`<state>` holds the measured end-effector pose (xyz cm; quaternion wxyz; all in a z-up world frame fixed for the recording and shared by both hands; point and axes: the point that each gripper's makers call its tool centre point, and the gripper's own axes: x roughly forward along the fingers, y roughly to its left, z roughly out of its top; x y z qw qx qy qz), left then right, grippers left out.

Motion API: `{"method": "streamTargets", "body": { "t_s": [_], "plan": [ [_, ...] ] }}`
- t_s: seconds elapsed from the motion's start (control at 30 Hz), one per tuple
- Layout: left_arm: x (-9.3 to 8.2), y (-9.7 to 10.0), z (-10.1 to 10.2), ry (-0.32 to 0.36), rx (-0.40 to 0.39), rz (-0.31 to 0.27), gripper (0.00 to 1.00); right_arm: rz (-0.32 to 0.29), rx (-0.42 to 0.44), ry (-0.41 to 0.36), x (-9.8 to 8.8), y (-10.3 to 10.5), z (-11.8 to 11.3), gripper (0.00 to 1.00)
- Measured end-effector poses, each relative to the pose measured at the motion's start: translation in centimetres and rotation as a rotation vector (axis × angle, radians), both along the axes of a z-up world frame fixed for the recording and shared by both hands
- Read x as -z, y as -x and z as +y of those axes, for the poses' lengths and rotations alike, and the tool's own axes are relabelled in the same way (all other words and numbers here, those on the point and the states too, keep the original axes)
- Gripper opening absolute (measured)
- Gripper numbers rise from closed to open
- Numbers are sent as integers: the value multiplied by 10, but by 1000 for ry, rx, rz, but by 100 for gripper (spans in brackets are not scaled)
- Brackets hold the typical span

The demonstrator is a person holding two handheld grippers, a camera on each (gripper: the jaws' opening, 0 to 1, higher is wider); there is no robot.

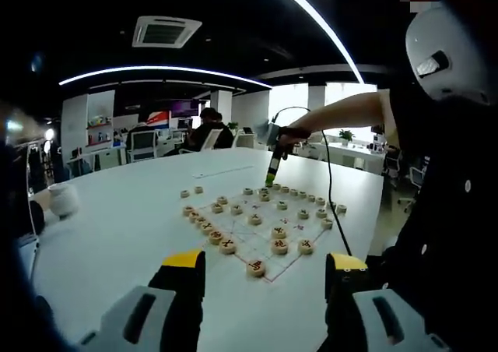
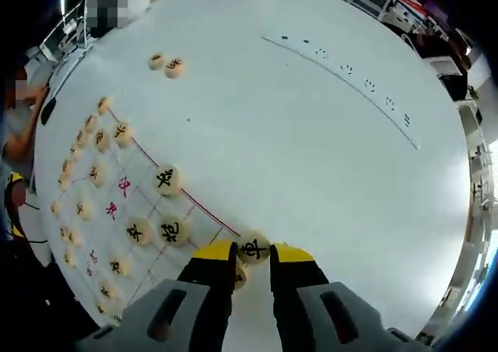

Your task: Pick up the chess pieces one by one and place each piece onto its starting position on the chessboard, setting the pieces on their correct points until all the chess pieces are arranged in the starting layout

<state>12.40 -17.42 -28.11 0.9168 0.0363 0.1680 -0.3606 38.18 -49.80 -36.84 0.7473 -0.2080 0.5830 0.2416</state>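
Your right tongs (image 2: 252, 260) pinch a round chess piece (image 2: 254, 248) at the chessboard (image 2: 148, 212) corner, seemingly just above its point. Lower it squarely before releasing. Your left tongs (image 1: 264, 270) hang wide, holding nothing, above the surface (image 1: 117, 220).

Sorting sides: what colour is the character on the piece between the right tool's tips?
Black, on the round wooden chess piece; right gripper view.

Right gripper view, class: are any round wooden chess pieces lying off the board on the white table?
Yes, two round wooden chess pieces lie side by side on the white table, beyond the board's edge.
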Motion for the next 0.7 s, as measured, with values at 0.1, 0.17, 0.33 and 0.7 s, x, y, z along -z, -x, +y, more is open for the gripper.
{"method": "streamTargets", "body": {
  "t_s": [0.1, 0.17, 0.33, 0.7],
  "plan": [
    [0, 1, 0, 1, -1, -1, 63, 7, -10, -2, 1, 0, 0, 19],
    [0, 1, 0, 1, -1, -1, 63, 11, -13, -8, 0, 2, 1, 20],
    [-1, 1, -1, 0, 2, -1, 63, -18, -30, -37, -7, -2, 2, 26],
    [-7, -4, -3, -2, 1, -14, 63, -330, -36, -289, -94, -15, 6, 31]
  ]
}}
